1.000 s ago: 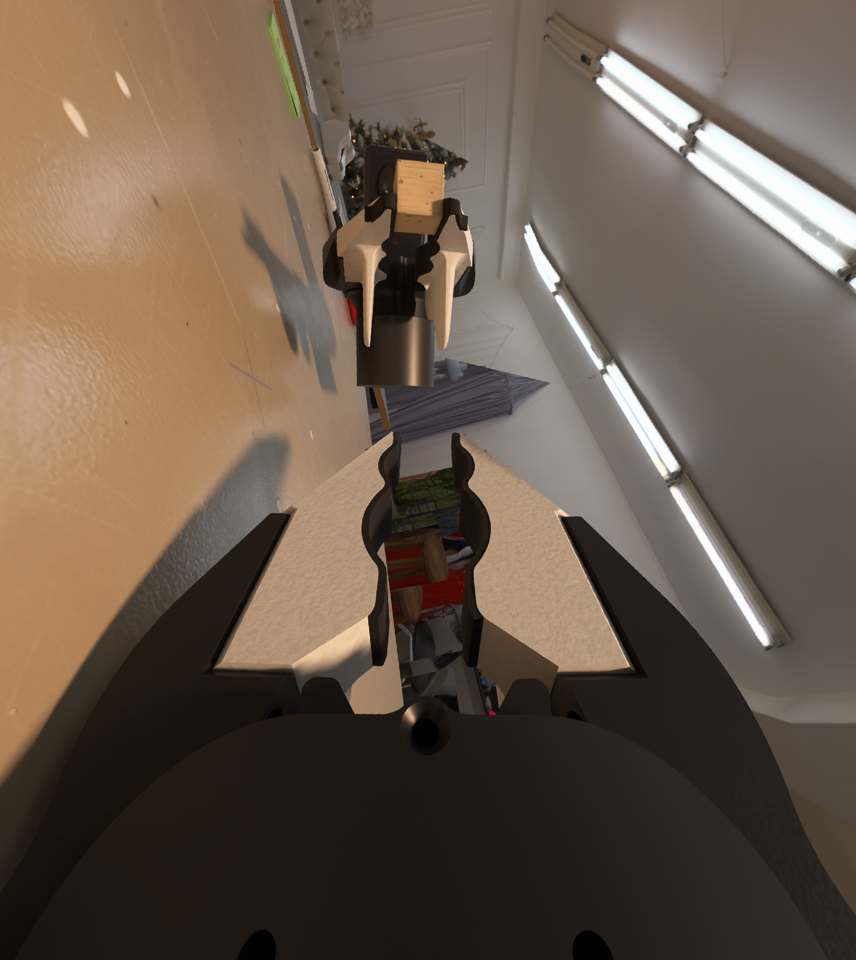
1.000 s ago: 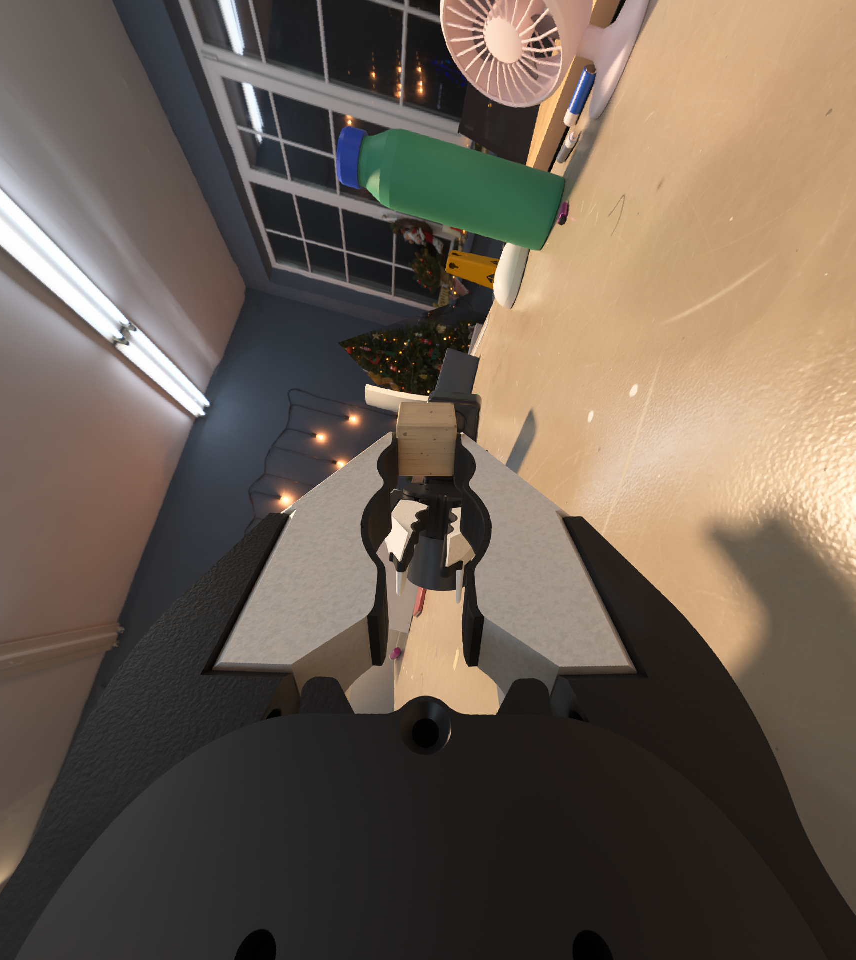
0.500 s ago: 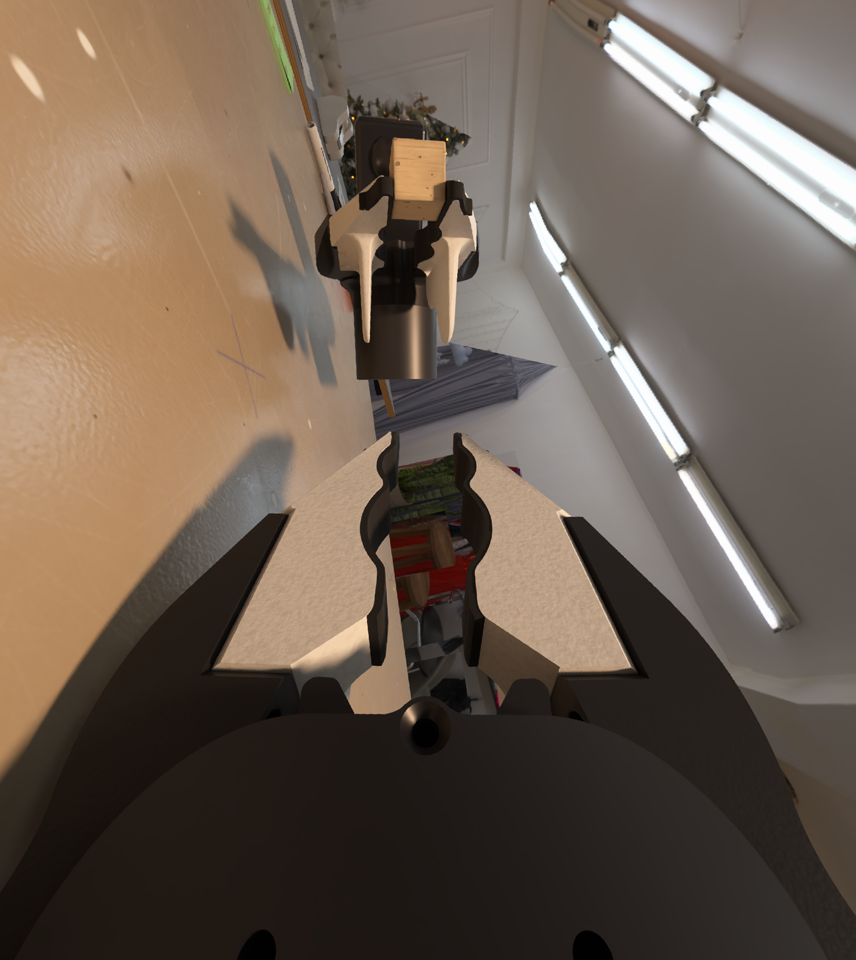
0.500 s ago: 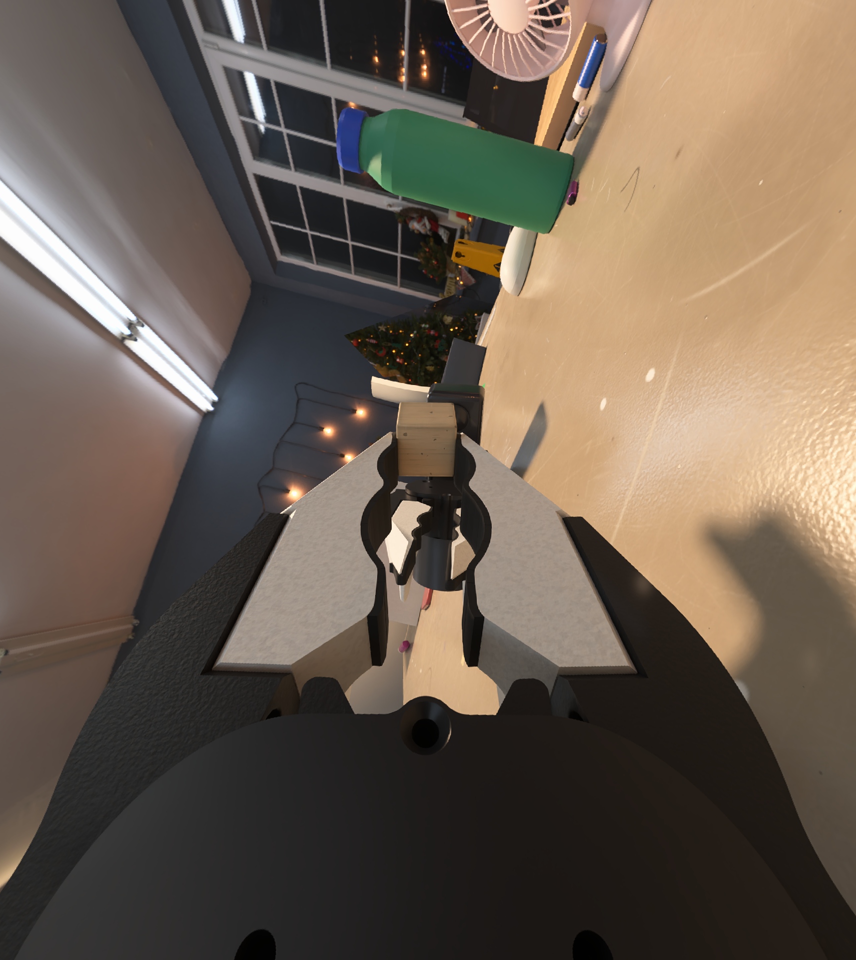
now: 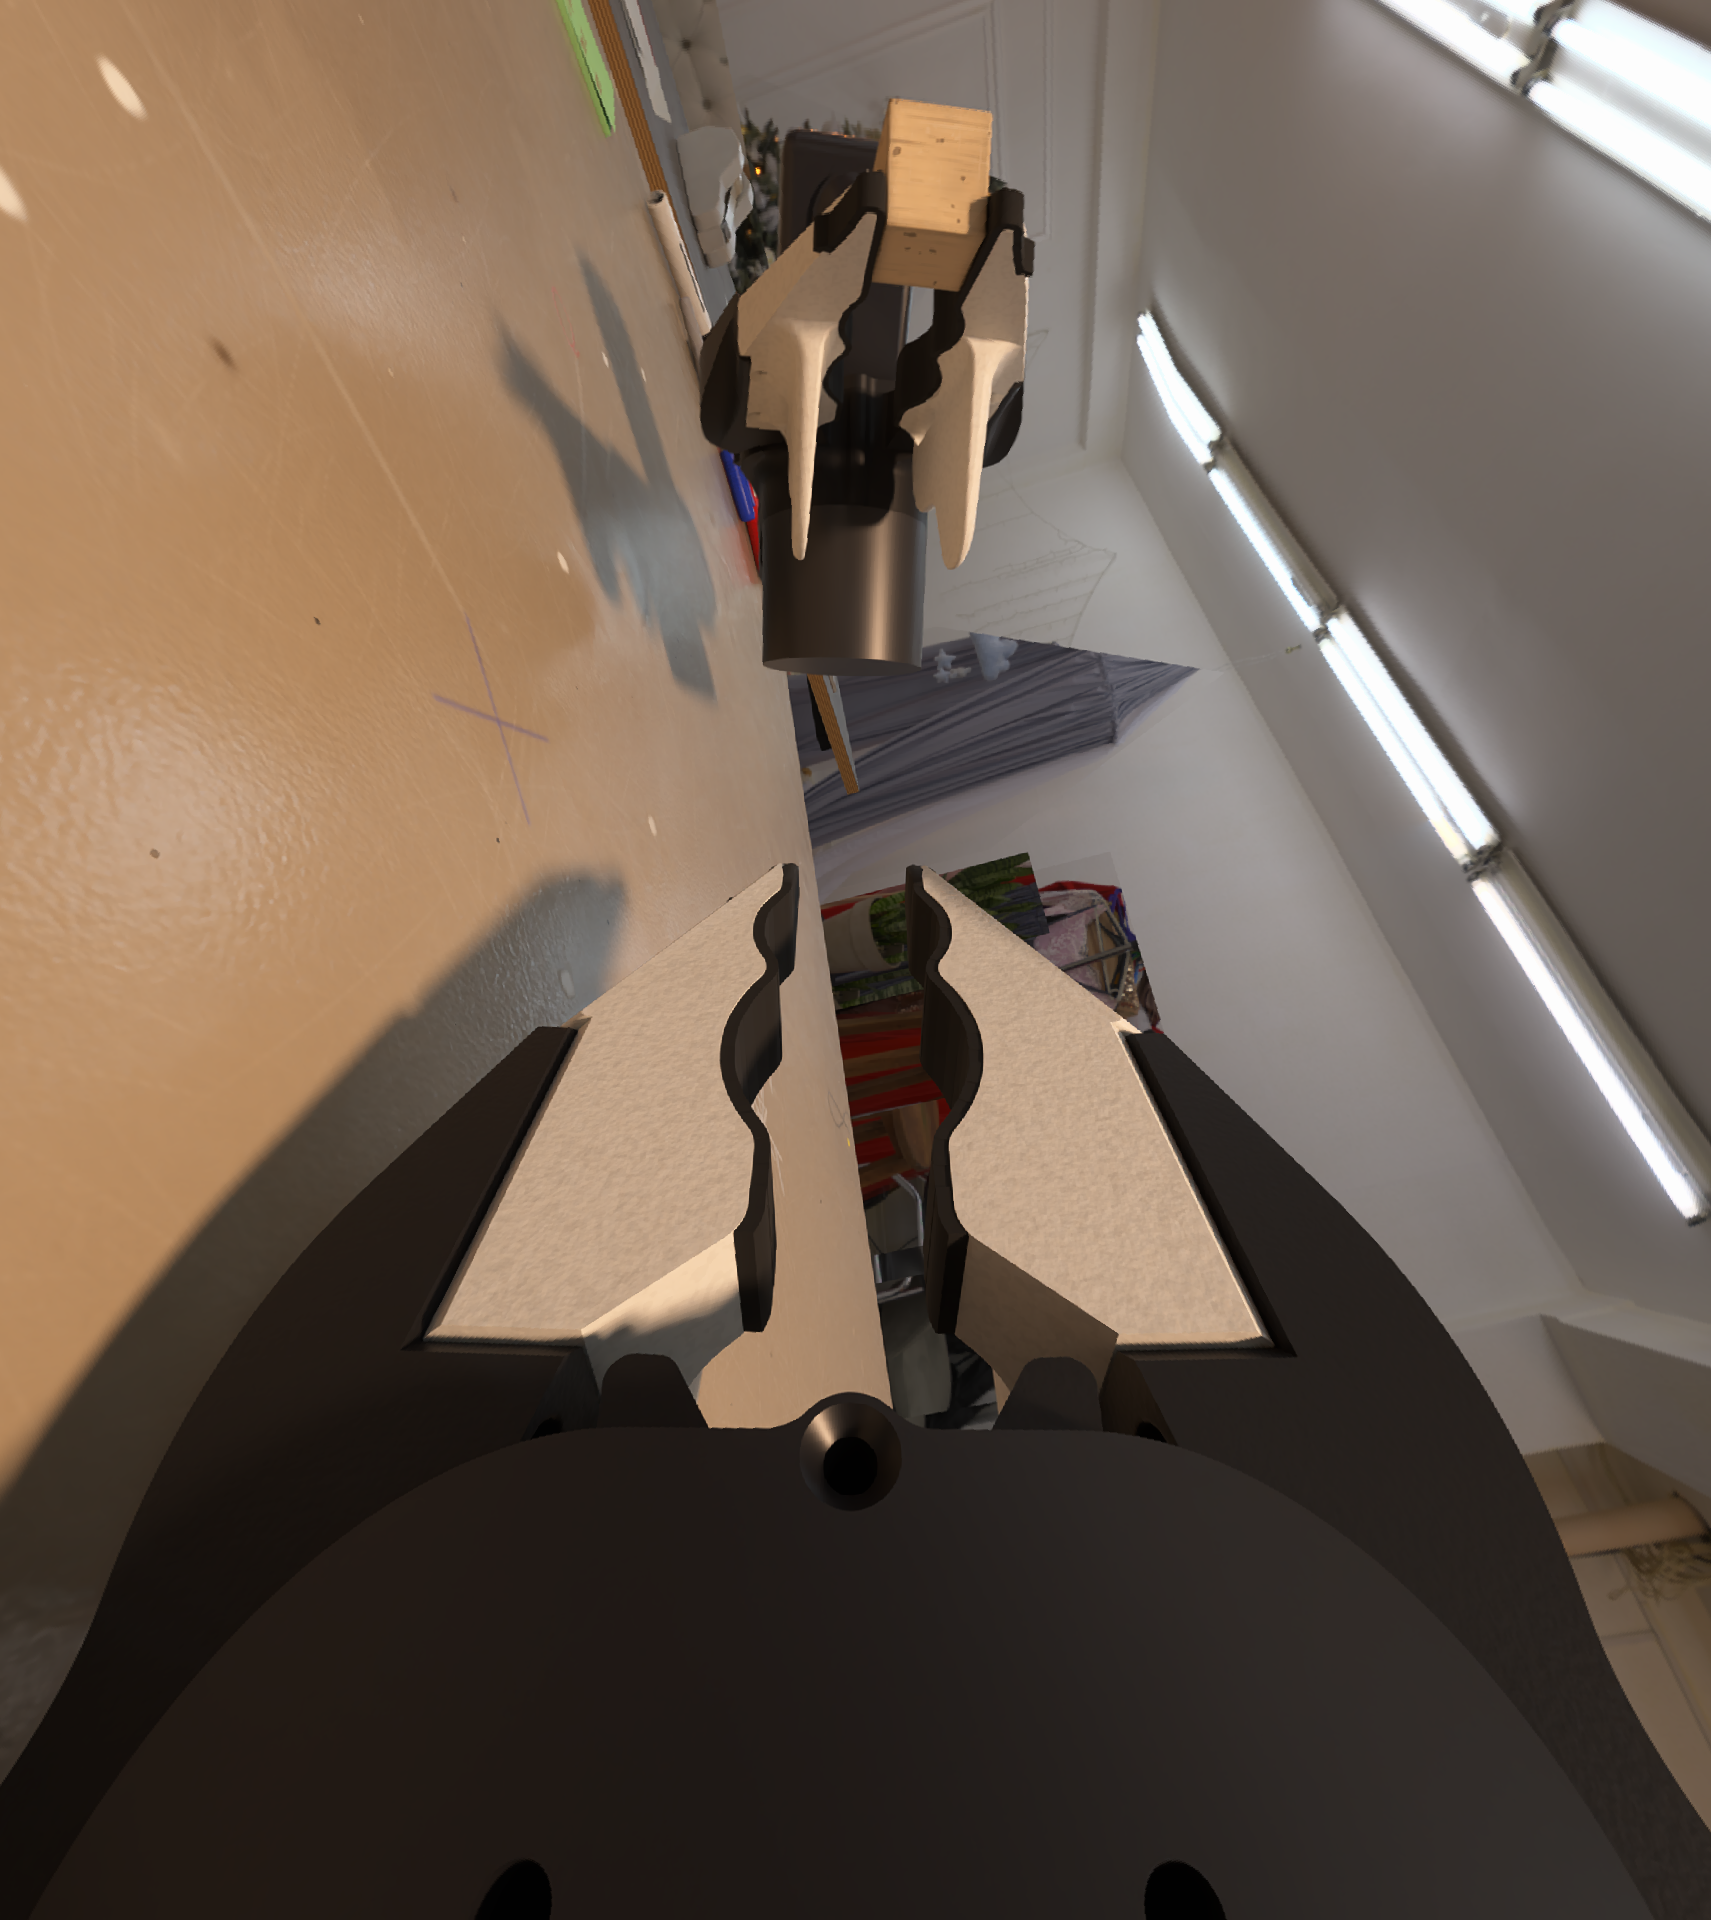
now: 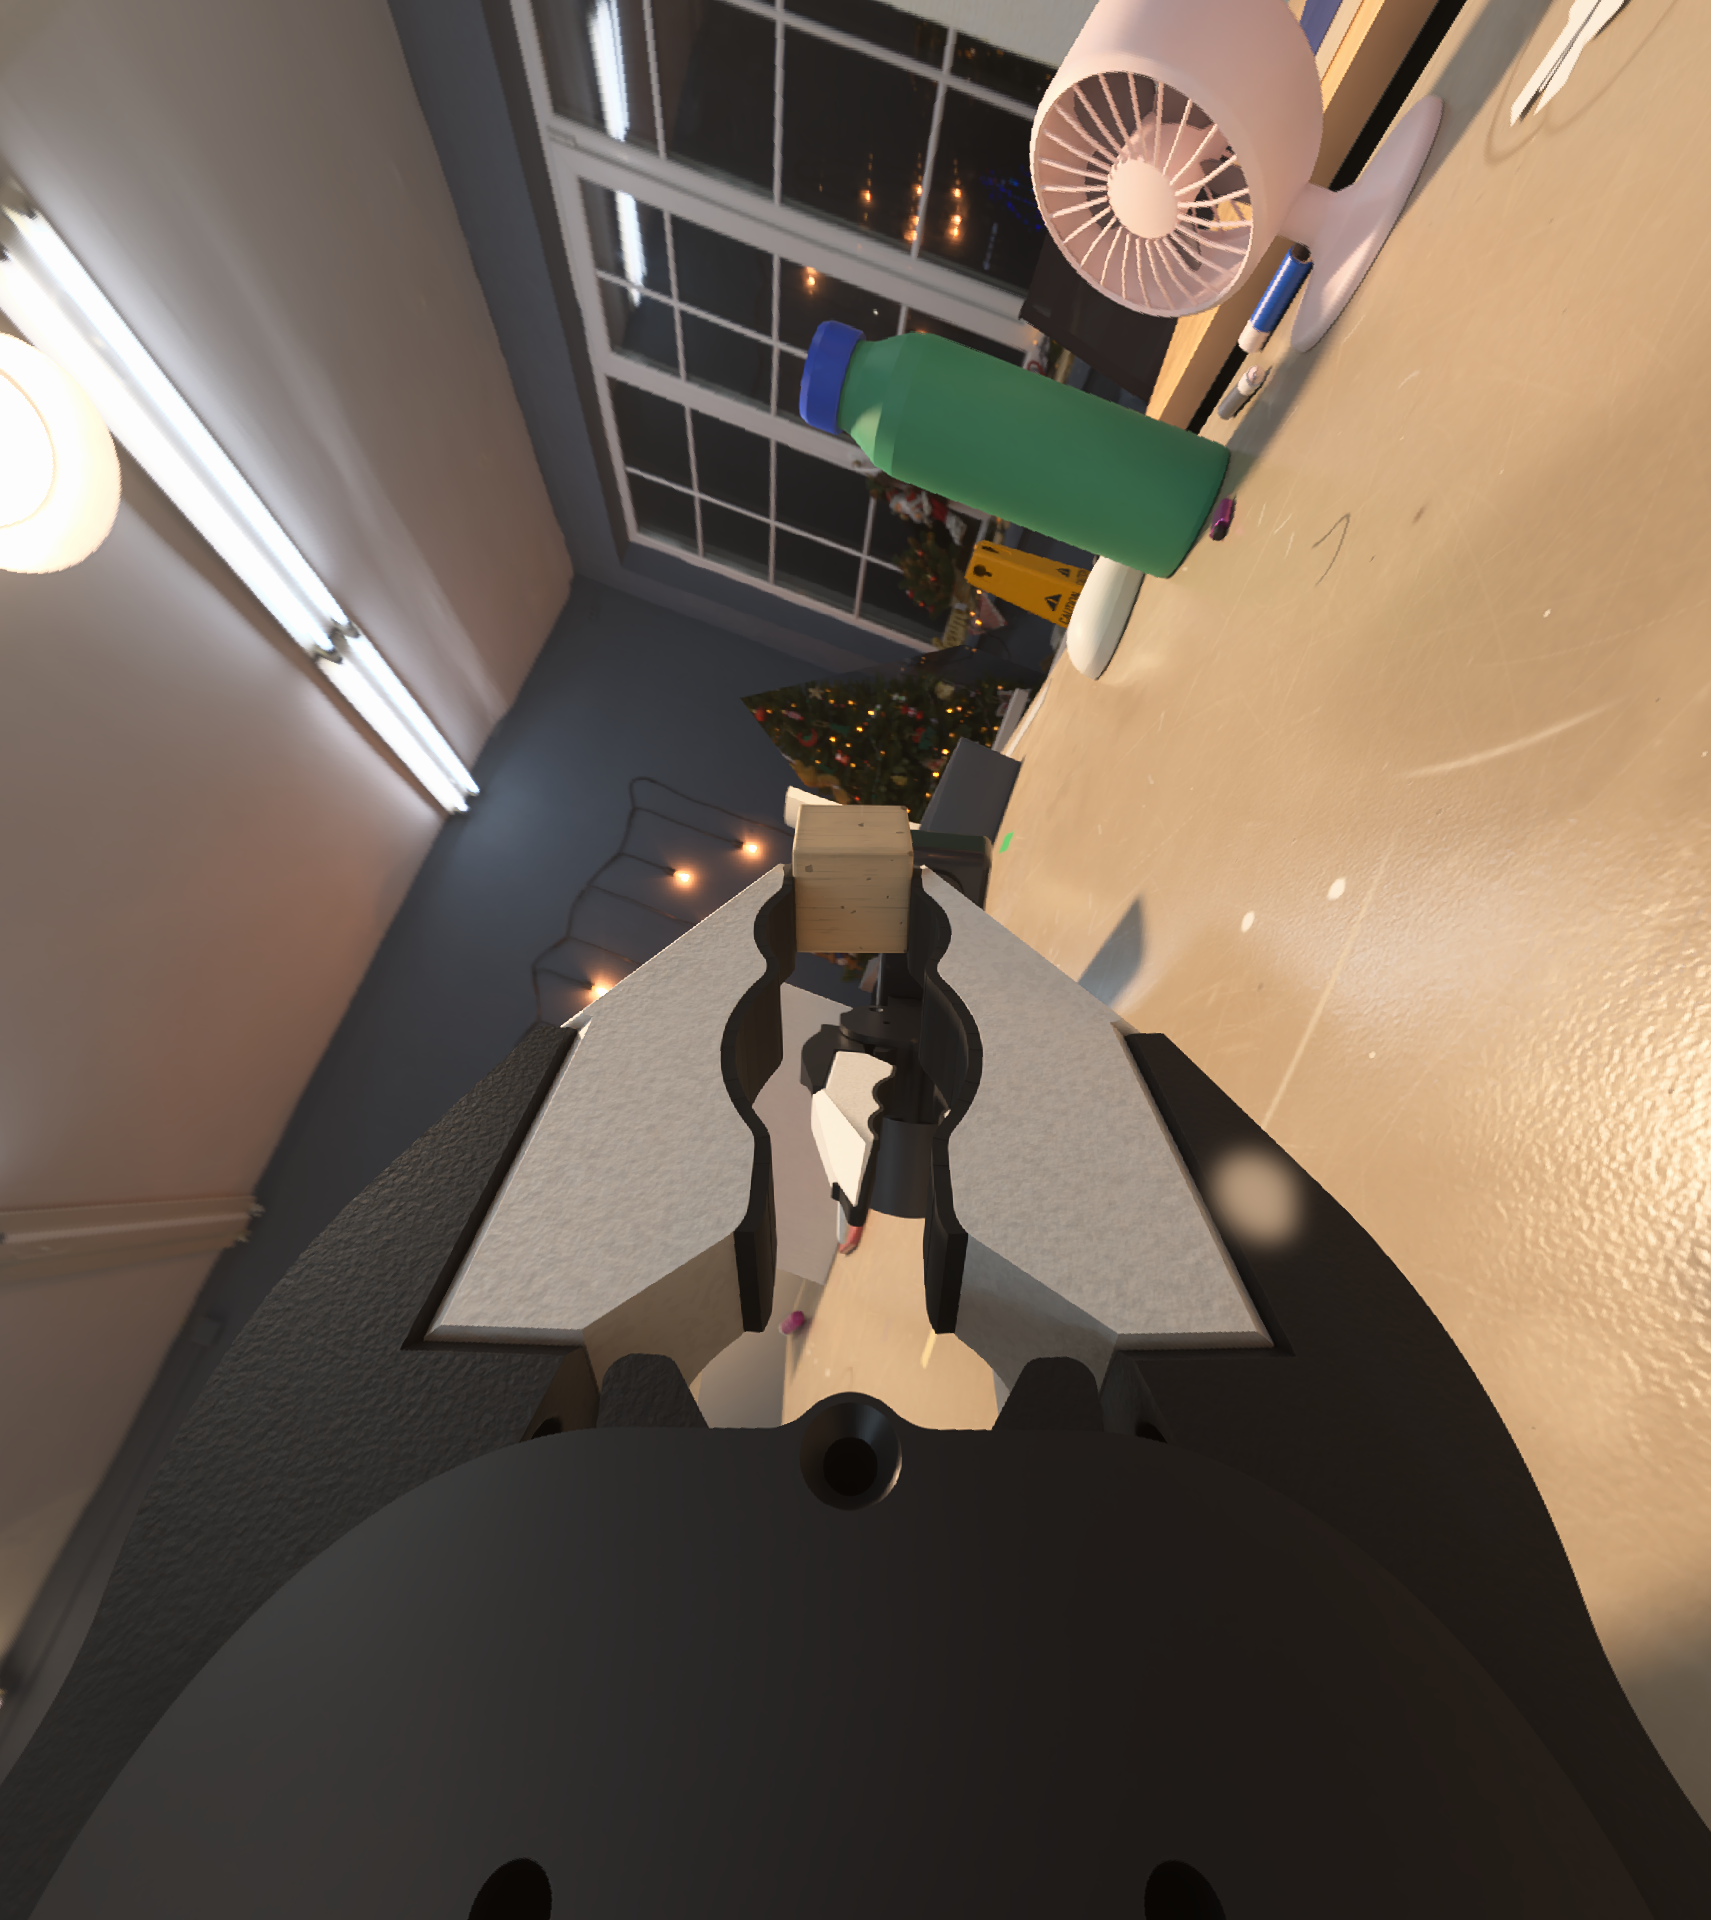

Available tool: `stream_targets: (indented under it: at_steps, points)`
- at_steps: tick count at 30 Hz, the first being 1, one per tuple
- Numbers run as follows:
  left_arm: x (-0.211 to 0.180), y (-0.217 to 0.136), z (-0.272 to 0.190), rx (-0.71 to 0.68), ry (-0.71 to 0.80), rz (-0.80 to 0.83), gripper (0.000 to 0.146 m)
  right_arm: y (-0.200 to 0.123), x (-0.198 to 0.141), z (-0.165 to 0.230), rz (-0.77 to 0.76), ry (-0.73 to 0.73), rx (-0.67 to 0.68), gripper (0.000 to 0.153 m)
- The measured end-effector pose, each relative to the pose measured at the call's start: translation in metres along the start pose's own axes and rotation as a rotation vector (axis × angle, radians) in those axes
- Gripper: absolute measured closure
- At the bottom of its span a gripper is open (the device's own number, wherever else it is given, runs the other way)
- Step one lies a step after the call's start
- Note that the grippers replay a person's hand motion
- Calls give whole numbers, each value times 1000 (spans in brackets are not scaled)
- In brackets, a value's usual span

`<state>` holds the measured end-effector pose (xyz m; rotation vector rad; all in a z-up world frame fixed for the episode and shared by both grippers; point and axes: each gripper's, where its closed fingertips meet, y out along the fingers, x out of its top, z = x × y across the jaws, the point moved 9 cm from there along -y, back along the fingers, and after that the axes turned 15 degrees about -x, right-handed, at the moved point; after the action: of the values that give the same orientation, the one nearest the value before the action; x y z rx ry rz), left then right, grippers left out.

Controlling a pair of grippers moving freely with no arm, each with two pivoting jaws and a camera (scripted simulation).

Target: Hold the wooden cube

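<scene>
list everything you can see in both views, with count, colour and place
wooden cube: 1, pale wood, clamped at the right tongs' tips, above the table
green plastic bottle with blue cap: 1, standing on the table
pink desk fan: 1, far table edge
tan table: 1, scratched
blue marker pen: 1, beside the fan's base
right tongs: 1, white and black, shut on the cube
left tongs: 1, white and black, empty, slightly apart

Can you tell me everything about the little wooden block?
The cube is pale, light-brown wood with faint grain and a few tiny dark specks, with flat faces and sharp edges. It is off the table, pinched at the tips of the right gripper, one finger on each side. About half of it sticks out past the fingers. Nothing else touches it.
</scene>
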<state>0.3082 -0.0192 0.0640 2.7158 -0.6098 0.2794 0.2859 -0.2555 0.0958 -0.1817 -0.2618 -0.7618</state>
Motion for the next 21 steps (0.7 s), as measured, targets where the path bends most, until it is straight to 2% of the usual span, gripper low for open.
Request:
stream_targets:
  at_steps: [4, 7, 21]
  points:
    - [3, -2, -3, 19, 51, -24, 126, 1, 0, -2, 0, 52, 42, 133]
    - [6, -4, -6, 25, 86, -45, 126, 0, 1, -2, 1, 37, 35, 133]
    - [11, -11, -5, 12, 66, -103, 126, 1, -1, -5, 19, 46, 23, 133]
